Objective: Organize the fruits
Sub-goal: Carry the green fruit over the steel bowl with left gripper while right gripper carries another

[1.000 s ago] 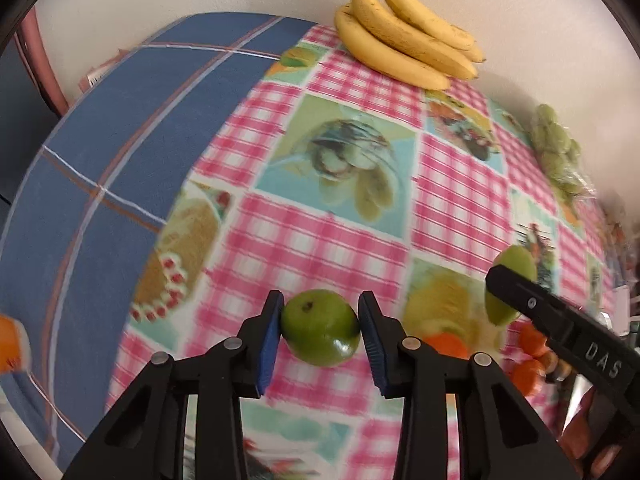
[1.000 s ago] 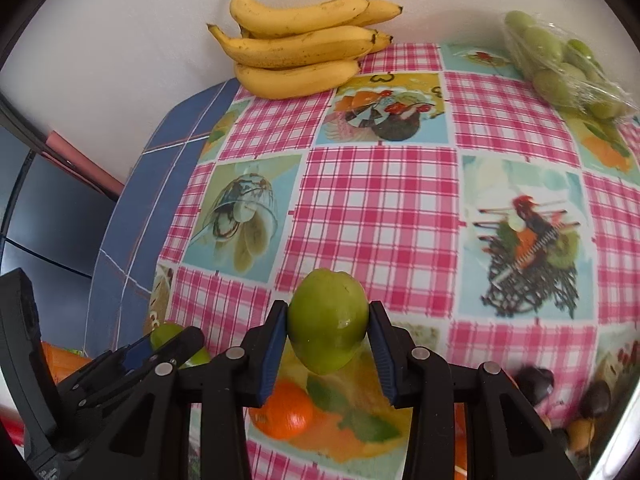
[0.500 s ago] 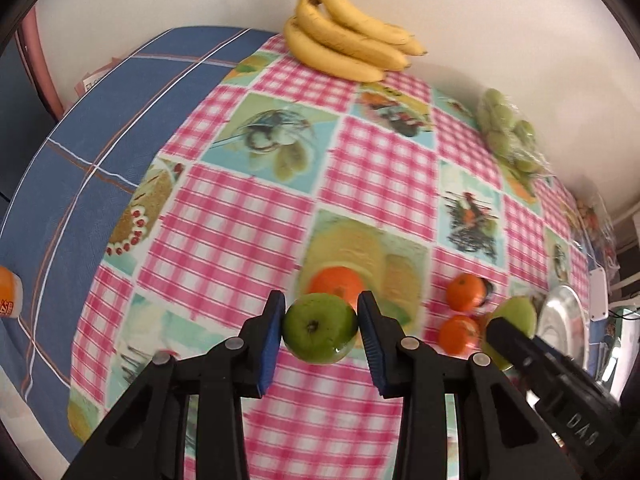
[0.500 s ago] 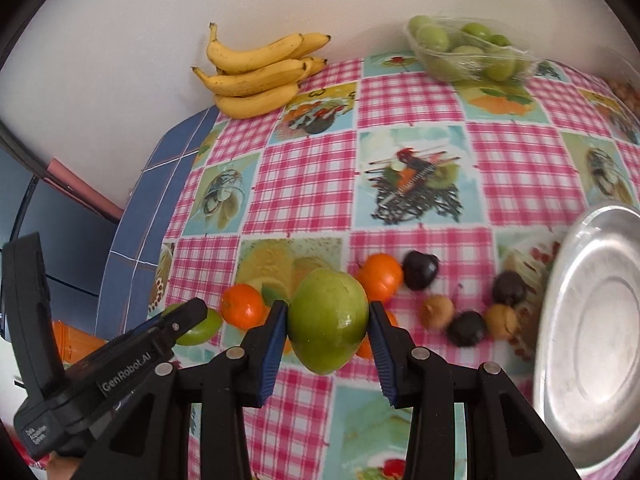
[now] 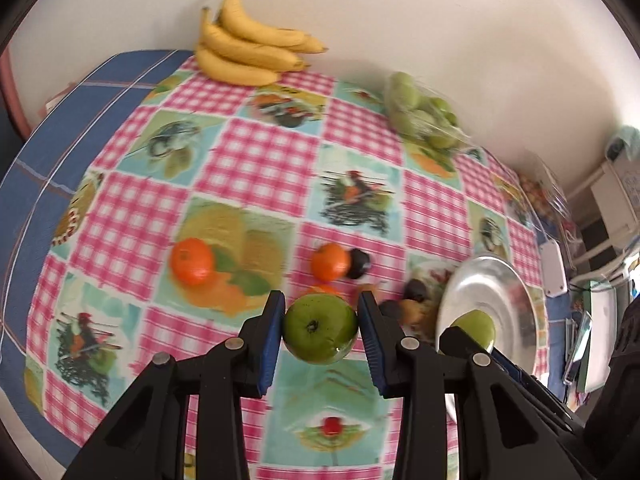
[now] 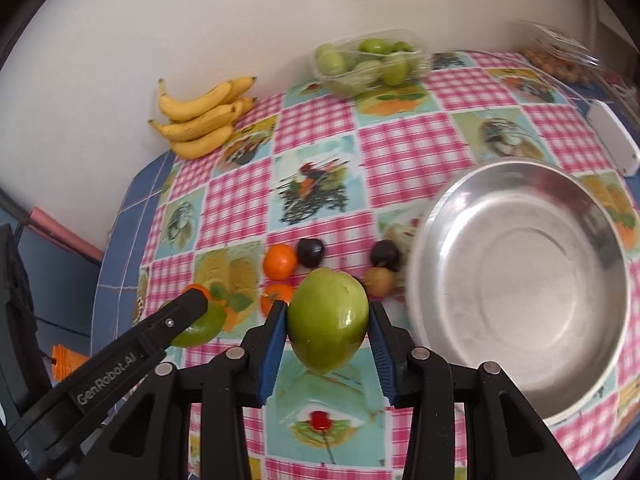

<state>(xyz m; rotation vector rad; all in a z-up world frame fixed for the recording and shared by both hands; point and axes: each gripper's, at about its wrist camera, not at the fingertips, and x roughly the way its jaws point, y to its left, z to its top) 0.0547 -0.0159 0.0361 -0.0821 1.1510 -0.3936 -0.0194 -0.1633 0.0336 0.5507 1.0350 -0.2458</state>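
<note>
While both hands hang above the worktop (image 5: 256,160), each gripper is clamped on a fruit of its own. The left gripper (image 5: 320,330) has its blue pads pressed against both sides of a round green apple (image 5: 320,328), stem end facing the camera. The right gripper (image 6: 328,330) is closed the same way on a larger, egg-shaped green fruit (image 6: 328,320), jaws only partly apart to fit it.

Ahead of the left gripper, on the pink checked cloth, lie two oranges (image 5: 192,260), with small dark fruits just beyond its right finger. Further ahead, against the wall, sits a bunch of bananas (image 5: 248,52), and to the right of that a clear pack of green fruit (image 5: 420,116).

Just right of the right gripper stands a steel bowl (image 6: 520,280); the bowl's inside holds nothing. Between that gripper and the bowl's rim lie a dark plum (image 6: 384,254) and a brownish fruit (image 6: 380,280). In the right wrist view the left gripper shows at lower left, well apart from the bowl.
</note>
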